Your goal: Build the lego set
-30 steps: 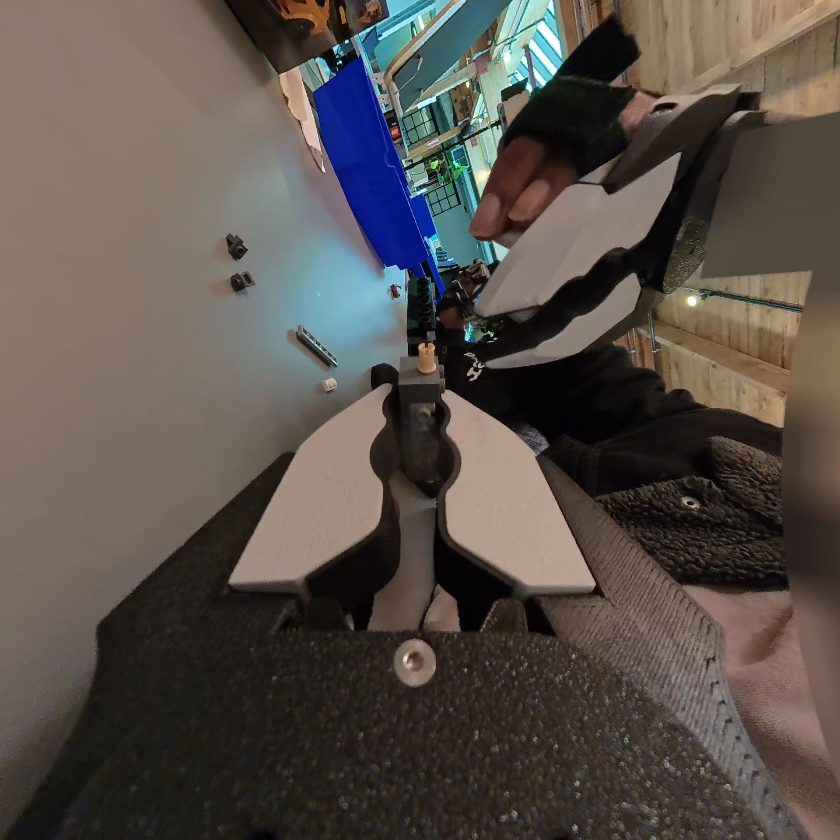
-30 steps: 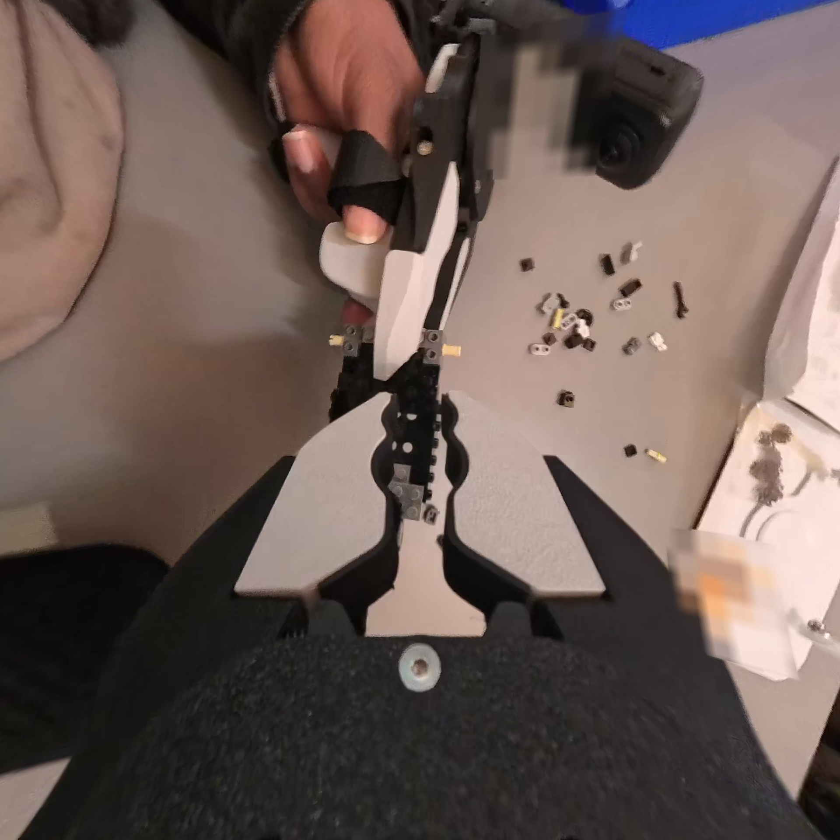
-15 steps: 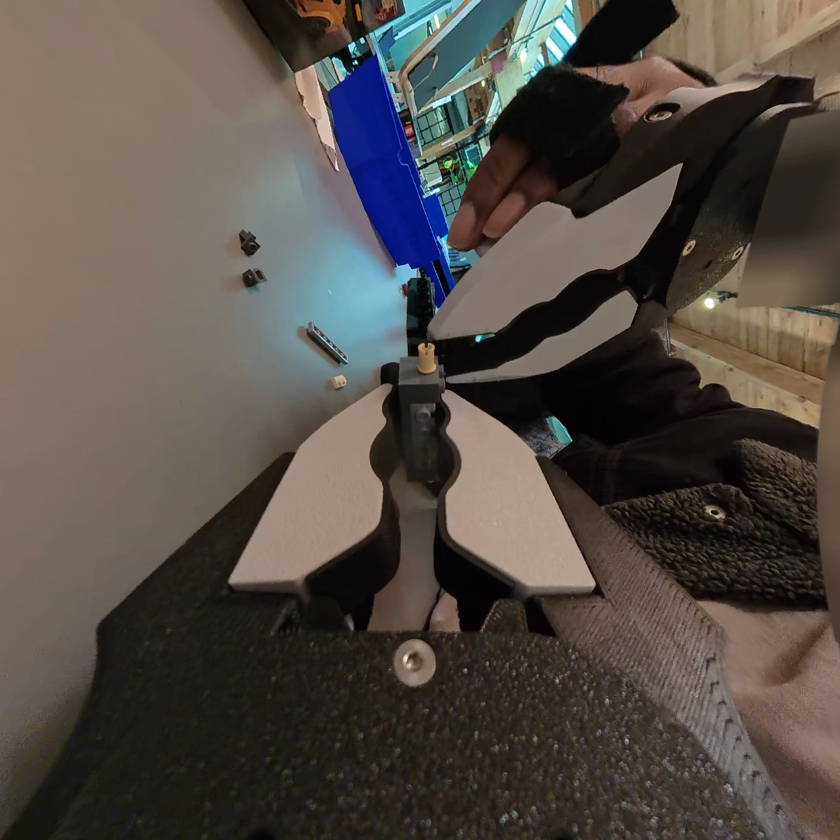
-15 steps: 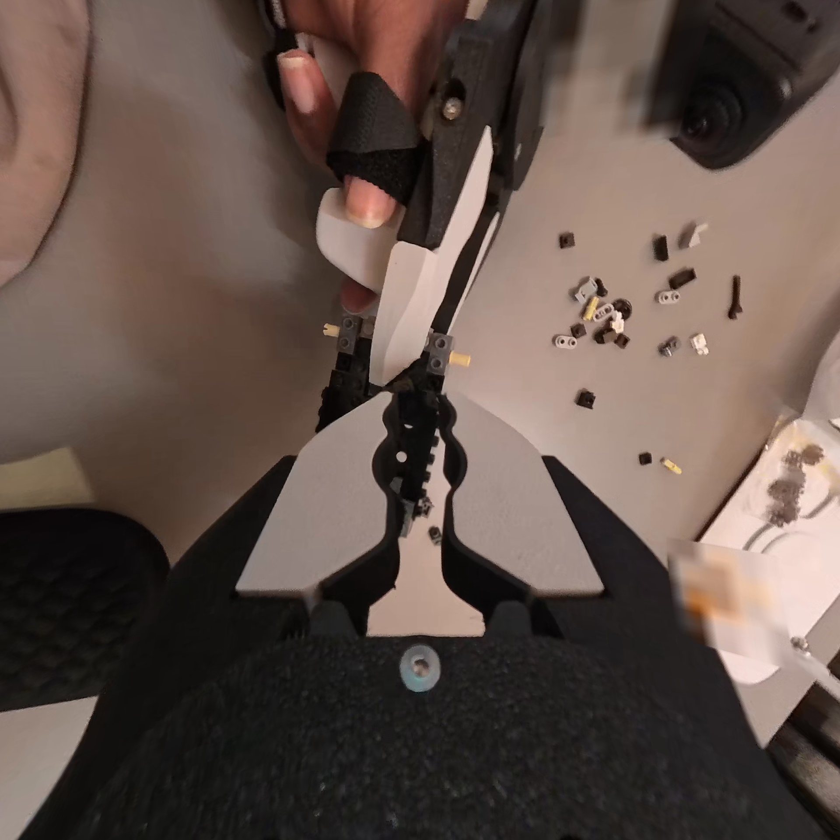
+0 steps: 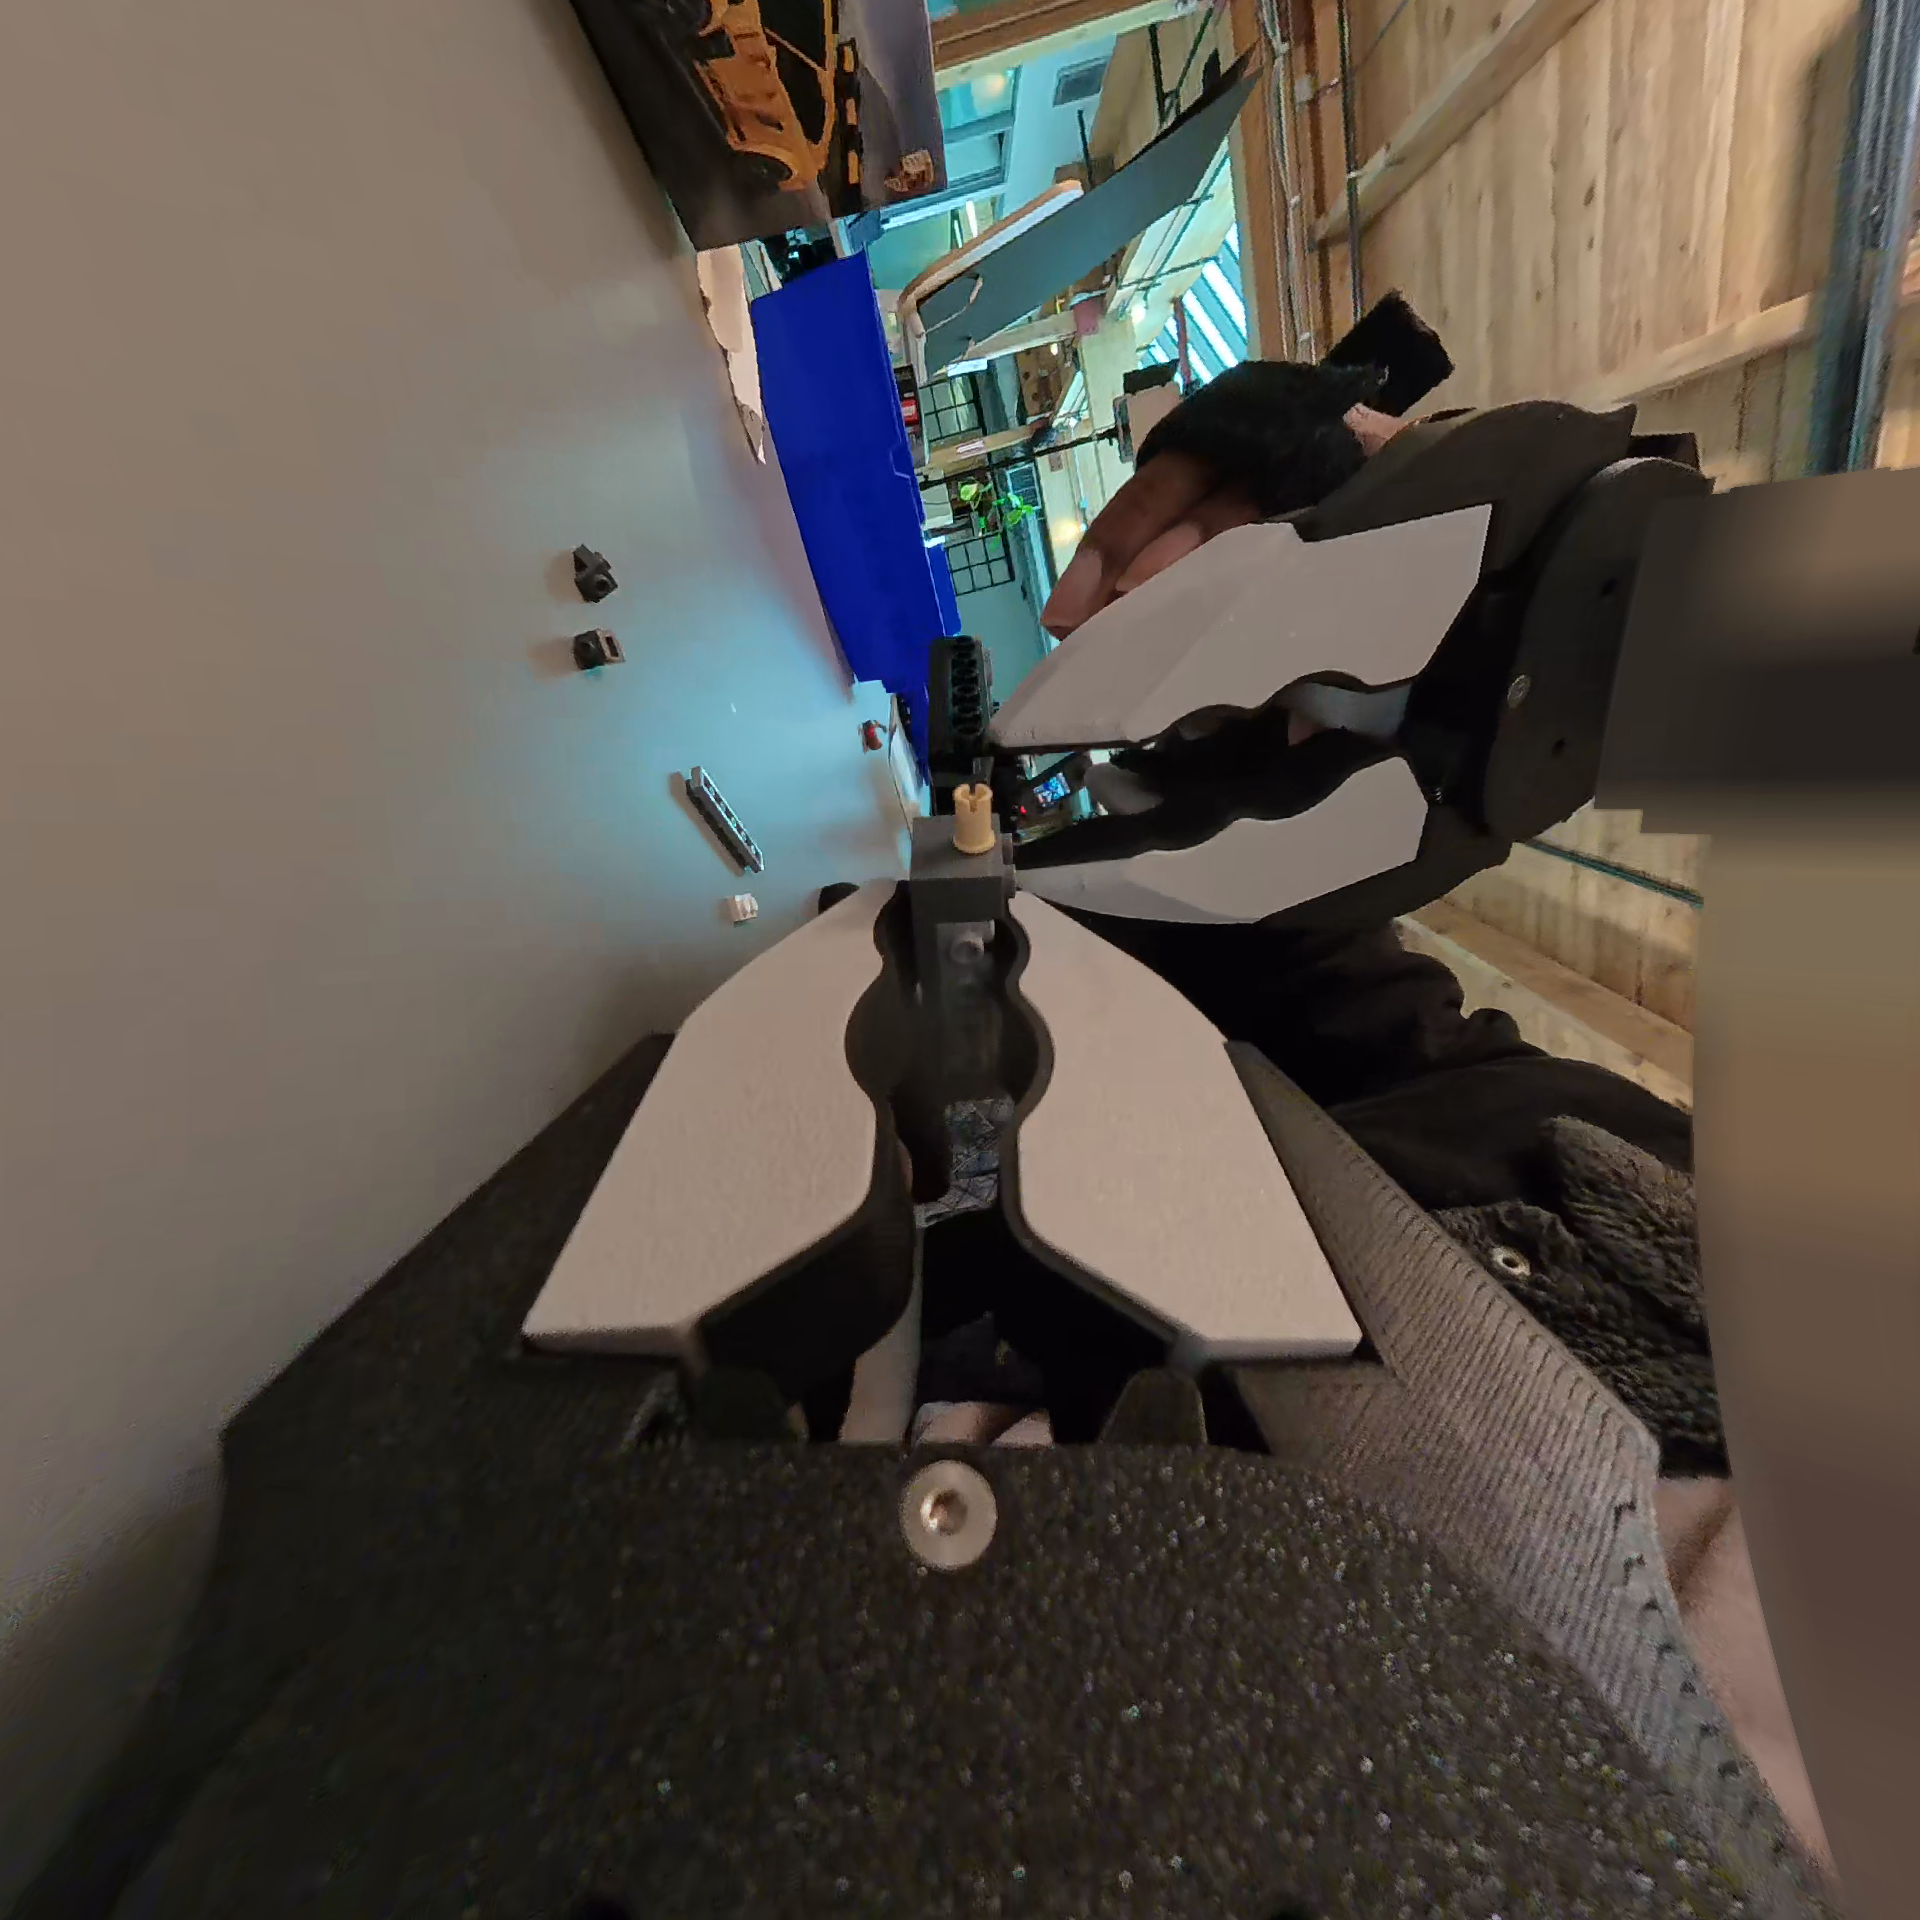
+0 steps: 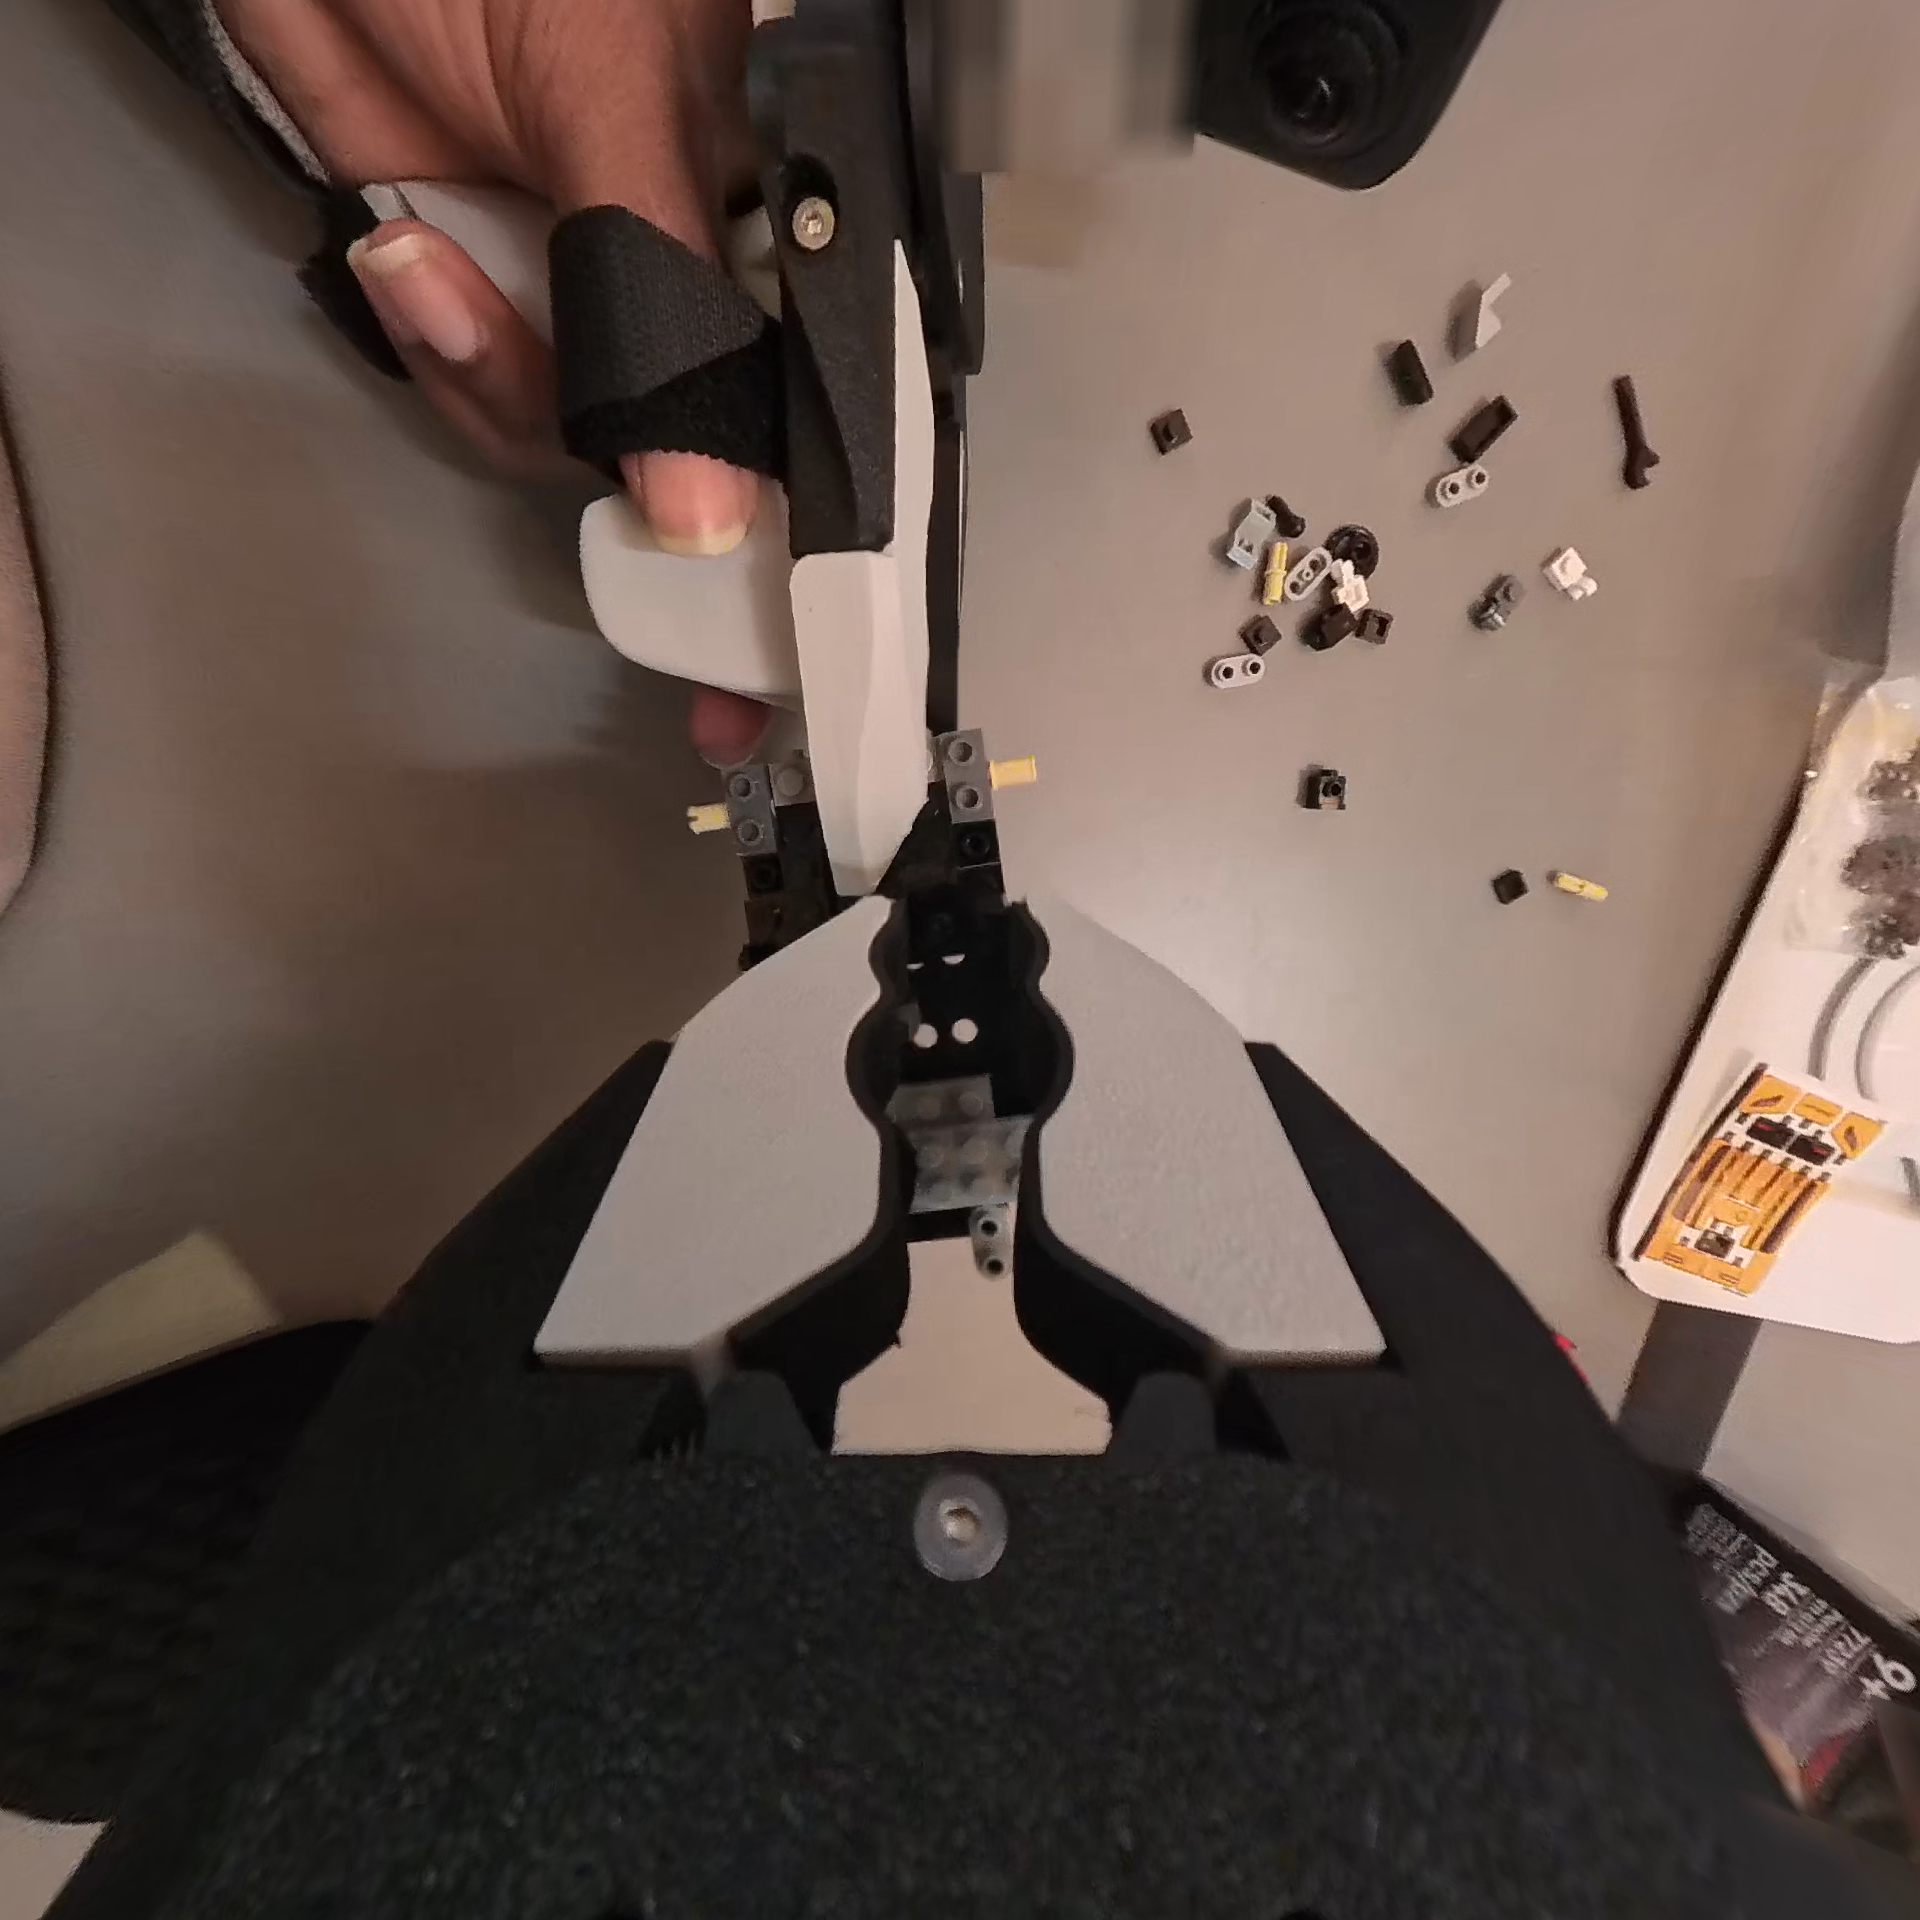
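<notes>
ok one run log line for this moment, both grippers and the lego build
left gripper: shut on lego build | right gripper: shut on lego build | loose pieces: on table

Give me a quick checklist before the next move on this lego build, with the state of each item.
1. Left hand-held gripper shut on the lego assembly: ok, grey block clamped between its fingers.
2. Right hand-held gripper gripping the assembly: cannot tell, it is blurred and the assembly lies between its fingers.
3. Both tan pins seated: ok, right pin and left pin stick out sideways from grey blocks.
4. Loose pieces within sight on the table: ok, apart from both grippers.
5. Sticker sheet out of the way: ok, off to the right.
</notes>
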`<state>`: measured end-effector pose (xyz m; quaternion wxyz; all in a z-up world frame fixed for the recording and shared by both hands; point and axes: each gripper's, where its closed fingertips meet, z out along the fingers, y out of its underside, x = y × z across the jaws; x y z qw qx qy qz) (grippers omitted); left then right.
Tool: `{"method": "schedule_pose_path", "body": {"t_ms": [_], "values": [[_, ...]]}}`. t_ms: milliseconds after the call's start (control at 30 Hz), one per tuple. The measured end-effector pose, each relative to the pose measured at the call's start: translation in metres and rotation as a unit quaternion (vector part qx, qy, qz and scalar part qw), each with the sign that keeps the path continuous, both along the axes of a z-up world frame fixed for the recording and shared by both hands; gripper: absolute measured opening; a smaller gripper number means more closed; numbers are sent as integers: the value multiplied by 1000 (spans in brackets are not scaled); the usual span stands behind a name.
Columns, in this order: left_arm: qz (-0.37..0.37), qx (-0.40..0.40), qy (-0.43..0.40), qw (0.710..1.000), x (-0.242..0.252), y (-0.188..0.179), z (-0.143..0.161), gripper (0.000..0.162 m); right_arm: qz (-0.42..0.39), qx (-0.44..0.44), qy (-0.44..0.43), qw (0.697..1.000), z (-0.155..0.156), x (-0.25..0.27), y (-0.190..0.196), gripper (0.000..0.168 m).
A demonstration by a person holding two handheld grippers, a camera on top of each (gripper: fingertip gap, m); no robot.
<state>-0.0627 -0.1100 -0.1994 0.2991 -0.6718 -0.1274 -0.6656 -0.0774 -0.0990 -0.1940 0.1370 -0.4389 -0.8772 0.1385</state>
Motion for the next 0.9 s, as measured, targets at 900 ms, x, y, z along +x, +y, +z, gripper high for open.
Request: {"method": "schedule_pose_path", "body": {"t_ms": [900], "values": [[-25,21,24,999,9,-5,-1,13,13,-329,-191,925,-11,10,-6,32]]}}
